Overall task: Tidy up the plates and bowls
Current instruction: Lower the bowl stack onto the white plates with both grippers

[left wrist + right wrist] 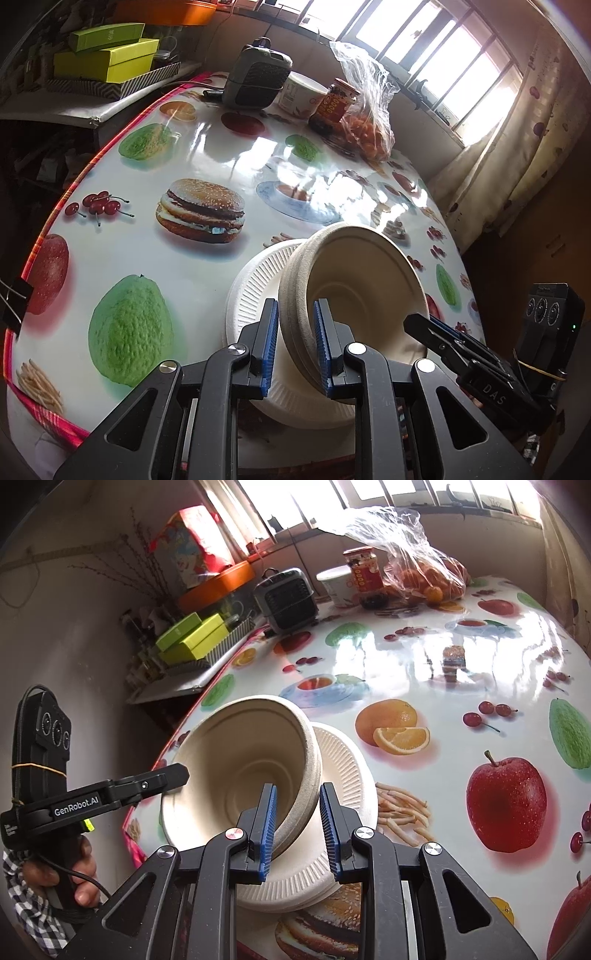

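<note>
We're in somebody's home here, a lived-in dining corner. The counter (221, 147) wears a glossy oilcloth printed with burgers, apples and cherries, clipped down at its left edge. Along the far edge sit a small grey heater (256, 75), a white tub (301, 96), a sauce jar (334, 105) and a plastic bag of oranges (369, 122). Behind them, a barred window (424, 55) with a cherry-print curtain (517, 147); green boxes (105, 55) stacked off the far left corner.

The cream paper bowl (354, 280) is plain, the white paper plate (255, 291) ribbed around its rim. The glossy white surface (207, 155) carries printed burgers, cherries, green fruit and red apples, edged in red plaid. Lime-green cardboard boxes (107, 55) sit behind. Each black hand-held gripper (295, 350) has blue pads (269, 343).
</note>
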